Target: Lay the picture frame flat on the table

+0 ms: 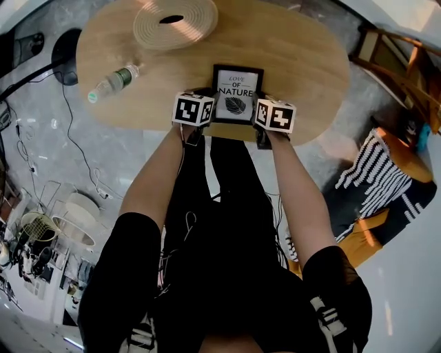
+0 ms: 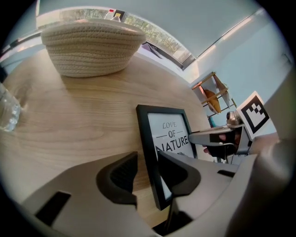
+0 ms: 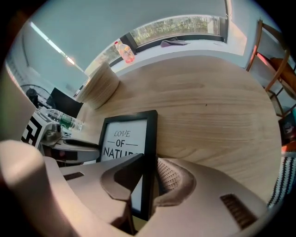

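Note:
A black picture frame (image 1: 236,96) with the print "LOVE OF NATURE" faces up at the near edge of the wooden table (image 1: 289,48). It lies flat or nearly flat; I cannot tell whether it rests fully on the wood. My left gripper (image 1: 209,114) is at its left edge. In the left gripper view the frame (image 2: 169,134) stands between the jaws of the left gripper (image 2: 145,173), with a gap beside the left pad, so it is open. My right gripper (image 3: 148,173) is shut on the right edge of the frame (image 3: 122,139).
A woven rope basket (image 1: 176,21) stands at the table's far side. A plastic water bottle (image 1: 114,83) lies at the left edge of the table. A wooden chair (image 1: 393,62) and a striped cloth (image 1: 375,172) are off to the right. Cables run over the floor at left.

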Tool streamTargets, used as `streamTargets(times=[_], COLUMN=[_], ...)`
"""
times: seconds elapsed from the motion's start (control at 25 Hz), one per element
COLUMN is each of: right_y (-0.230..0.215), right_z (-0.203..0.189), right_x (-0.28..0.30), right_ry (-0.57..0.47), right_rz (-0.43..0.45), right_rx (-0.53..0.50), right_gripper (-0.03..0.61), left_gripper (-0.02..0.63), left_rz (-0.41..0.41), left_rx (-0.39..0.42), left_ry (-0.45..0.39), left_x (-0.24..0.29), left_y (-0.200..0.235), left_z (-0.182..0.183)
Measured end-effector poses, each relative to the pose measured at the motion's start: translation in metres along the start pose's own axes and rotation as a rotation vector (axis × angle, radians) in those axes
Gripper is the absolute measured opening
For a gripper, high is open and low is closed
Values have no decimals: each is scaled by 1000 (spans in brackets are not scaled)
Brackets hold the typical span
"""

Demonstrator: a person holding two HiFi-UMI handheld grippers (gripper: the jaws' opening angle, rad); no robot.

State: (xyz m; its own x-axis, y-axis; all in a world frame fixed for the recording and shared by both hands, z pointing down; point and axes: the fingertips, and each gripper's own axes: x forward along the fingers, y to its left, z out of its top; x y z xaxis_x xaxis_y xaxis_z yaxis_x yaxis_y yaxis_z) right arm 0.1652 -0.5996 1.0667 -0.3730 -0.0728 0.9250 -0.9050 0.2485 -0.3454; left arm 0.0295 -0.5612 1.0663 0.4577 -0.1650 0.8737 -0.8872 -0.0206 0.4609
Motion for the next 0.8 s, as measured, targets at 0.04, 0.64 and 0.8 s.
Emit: streamTargets(times=[0.04, 0.64, 0.8], right_y=[-2, 129, 187], right_z=[6, 110, 130], right_x=[-1, -259, -364], right_ry=[-16, -554, -726], right_rz=[-5, 34, 64], right_rx=[-2, -67, -132], right_gripper=[95, 98, 76], left_gripper=[176, 119, 58], left_rz=[11, 52, 107], left_rx=[19, 141, 246], left_ry=[-7, -473, -679], left_x=[-2, -285, -401], left_y=[3, -79, -127], left_z=[4, 105, 129])
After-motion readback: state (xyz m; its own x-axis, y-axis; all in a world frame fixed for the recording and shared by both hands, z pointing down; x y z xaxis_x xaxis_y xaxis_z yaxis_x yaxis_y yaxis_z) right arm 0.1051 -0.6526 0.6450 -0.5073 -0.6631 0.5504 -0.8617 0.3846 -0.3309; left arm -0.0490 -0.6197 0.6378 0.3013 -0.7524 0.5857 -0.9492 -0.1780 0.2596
